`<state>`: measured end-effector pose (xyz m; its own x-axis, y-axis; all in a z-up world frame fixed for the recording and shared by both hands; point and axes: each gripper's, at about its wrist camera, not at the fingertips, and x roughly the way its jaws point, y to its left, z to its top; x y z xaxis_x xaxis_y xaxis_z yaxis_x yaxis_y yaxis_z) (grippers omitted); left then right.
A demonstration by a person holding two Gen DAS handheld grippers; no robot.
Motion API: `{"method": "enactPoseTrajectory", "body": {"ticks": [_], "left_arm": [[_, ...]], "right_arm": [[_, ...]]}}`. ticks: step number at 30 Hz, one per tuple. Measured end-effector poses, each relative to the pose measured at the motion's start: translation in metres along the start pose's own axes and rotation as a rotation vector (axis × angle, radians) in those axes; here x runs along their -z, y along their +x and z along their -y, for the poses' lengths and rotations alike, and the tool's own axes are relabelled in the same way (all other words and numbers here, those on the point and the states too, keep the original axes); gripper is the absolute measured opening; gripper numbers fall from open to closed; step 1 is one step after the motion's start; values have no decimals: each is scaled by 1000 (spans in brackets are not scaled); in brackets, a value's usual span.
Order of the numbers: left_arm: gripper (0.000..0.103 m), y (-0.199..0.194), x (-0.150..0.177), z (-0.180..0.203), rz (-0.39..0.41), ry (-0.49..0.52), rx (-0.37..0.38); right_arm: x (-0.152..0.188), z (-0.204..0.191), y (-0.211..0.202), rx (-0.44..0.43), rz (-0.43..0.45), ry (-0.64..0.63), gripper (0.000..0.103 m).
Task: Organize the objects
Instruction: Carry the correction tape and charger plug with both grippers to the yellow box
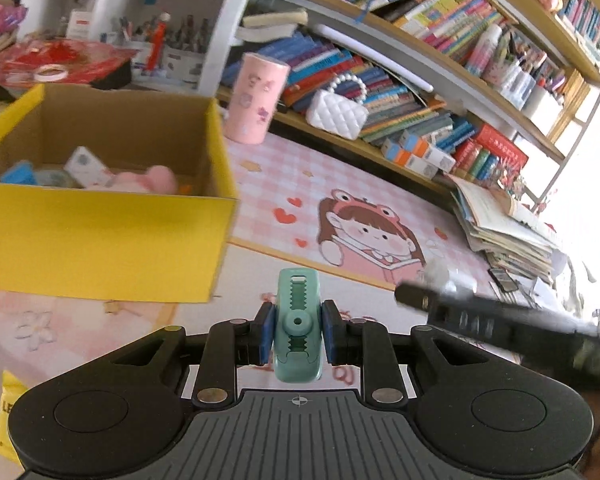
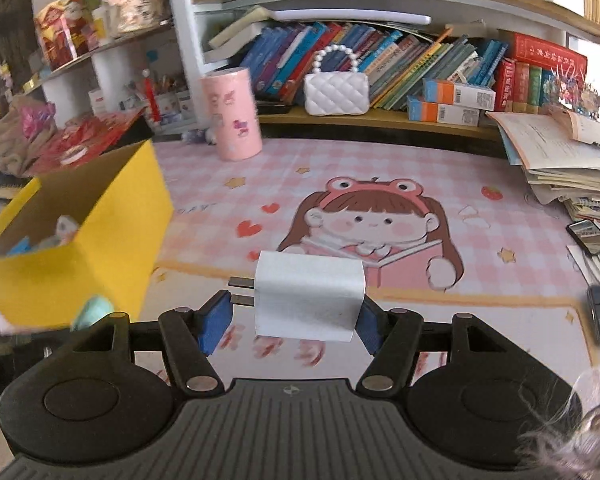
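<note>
My left gripper [image 1: 298, 334] is shut on a teal green clip [image 1: 298, 328], held upright above the pink desk mat, just right of the open yellow cardboard box [image 1: 100, 236]. The box holds a pink plush, a white packet and blue items. My right gripper [image 2: 296, 316] is shut on a white plug adapter [image 2: 310, 296], its prongs pointing left against the left pad, above the mat's cartoon girl [image 2: 364, 224]. The yellow box [image 2: 80, 248] is to its left. The right gripper shows blurred at the right of the left wrist view [image 1: 500, 320].
A pink cylinder cup [image 1: 256, 98] and a white quilted handbag [image 1: 338, 112] stand at the back by the bookshelves. A stack of papers and books [image 2: 568, 160] lies at the right with a phone [image 2: 590, 236] beside it. Red clutter fills the shelf at far left.
</note>
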<state>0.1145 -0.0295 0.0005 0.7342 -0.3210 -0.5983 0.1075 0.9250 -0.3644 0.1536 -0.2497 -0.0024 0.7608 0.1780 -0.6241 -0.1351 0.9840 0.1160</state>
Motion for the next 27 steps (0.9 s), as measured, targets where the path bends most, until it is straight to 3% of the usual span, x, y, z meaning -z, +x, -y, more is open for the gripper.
{"method": "enactPoseTrajectory", "body": {"ticks": [6, 16, 27], "left_arm": [[23, -34, 13, -34, 11, -44, -39], [23, -92, 29, -87, 55, -88, -76], [23, -131, 38, -120, 94, -83, -72]], "right_arm": [[23, -48, -14, -51, -62, -30, 62], [48, -131, -41, -121, -49, -135, 62], [68, -187, -63, -149, -21, -177, 62]]}}
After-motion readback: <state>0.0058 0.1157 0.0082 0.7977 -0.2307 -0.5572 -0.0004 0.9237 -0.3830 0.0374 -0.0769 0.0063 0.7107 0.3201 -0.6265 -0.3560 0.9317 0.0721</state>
